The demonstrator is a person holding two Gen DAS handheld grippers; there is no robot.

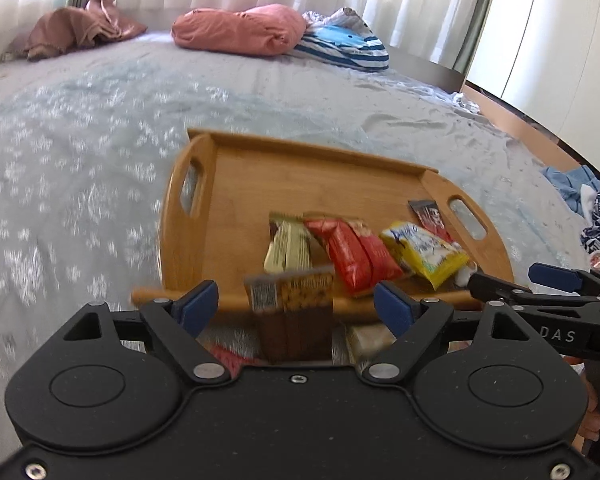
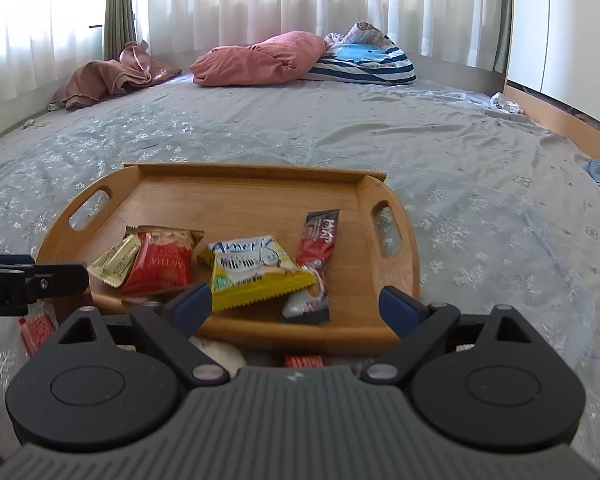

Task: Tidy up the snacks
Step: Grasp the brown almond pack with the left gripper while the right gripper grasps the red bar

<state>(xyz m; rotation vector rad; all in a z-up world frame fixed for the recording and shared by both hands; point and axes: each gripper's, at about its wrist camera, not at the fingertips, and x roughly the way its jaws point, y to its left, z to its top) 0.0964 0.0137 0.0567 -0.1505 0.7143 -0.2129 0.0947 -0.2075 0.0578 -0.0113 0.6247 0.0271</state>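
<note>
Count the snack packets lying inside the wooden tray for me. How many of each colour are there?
Pale yellow packet: 1
Red packet: 1
Bright yellow packet: 1
Dark red packet: 1
Total inside the tray: 4
Not counted: the blurred brown packet at the near rim, since I can't tell if it is inside.
</note>
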